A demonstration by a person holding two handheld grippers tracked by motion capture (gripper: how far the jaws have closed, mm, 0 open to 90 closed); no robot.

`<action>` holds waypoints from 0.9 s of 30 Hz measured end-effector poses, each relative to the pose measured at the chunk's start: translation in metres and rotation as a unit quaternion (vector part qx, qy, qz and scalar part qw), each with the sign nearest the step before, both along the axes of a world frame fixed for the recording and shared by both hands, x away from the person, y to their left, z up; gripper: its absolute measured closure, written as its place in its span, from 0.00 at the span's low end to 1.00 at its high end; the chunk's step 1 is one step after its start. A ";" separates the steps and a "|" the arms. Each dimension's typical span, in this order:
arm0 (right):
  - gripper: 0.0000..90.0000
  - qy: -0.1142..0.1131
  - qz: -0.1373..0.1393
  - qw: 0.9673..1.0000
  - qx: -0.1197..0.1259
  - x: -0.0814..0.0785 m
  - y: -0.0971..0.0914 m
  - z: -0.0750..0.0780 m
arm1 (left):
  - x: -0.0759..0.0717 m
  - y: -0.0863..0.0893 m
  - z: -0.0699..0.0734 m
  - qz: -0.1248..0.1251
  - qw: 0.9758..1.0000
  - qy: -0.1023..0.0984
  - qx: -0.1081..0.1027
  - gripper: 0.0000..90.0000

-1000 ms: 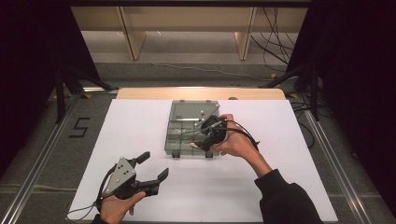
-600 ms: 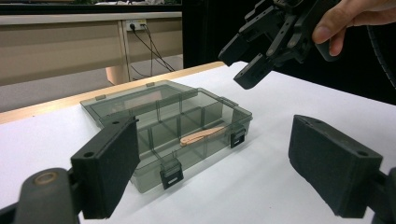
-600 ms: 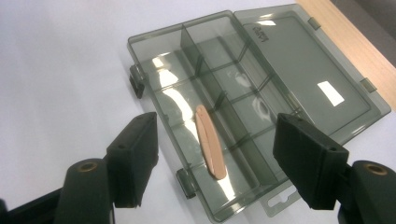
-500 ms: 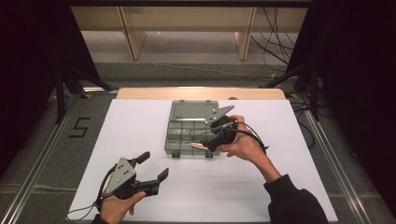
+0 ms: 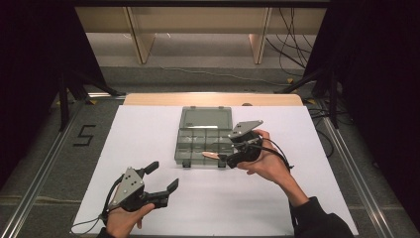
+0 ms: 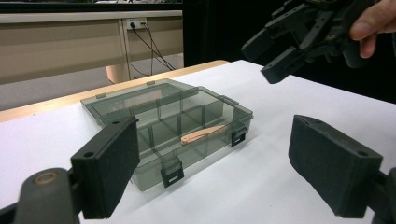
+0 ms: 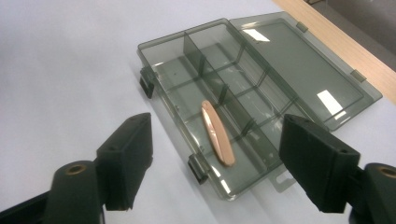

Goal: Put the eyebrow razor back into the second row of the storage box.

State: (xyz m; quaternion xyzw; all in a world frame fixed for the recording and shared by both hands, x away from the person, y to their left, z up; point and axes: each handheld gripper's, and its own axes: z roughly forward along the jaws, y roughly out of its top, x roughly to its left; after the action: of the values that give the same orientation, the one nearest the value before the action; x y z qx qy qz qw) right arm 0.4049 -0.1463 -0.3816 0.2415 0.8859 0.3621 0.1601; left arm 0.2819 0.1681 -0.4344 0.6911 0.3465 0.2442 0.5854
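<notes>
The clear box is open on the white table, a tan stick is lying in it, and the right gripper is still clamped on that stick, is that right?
Not quite. The right gripper is open and holds nothing; the stick lies across the dividers of the open box, apart from both jaws, as the right gripper view shows. The rest stands.

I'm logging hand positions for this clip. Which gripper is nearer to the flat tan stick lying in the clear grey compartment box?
The right gripper: it hovers open just beside the flat tan stick, at the clear grey compartment box. The left gripper sits open, well short of the box, over the white table.

Dim surroundings, bright table [image 5: 277, 198], lid [image 7: 299, 65] glare, soft focus
</notes>
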 end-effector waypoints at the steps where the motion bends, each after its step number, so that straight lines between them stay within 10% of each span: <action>1: 0.29 0.001 0.000 1.000 0.005 -0.001 -0.002 0.000 | 0.001 0.000 0.000 -0.003 1.000 -0.004 -0.002 0.18; 27: 0.28 -0.010 -0.014 0.997 0.075 -0.022 -0.023 -0.005 | 0.000 -0.001 0.000 -0.002 1.000 -0.002 0.002 0.18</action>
State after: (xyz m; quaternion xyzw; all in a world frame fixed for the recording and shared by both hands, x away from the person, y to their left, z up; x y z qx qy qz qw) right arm 0.3831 -0.1696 -0.3867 0.2612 0.8514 0.4274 0.1557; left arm 0.2817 0.1675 -0.4341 0.6928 0.3435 0.2451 0.5848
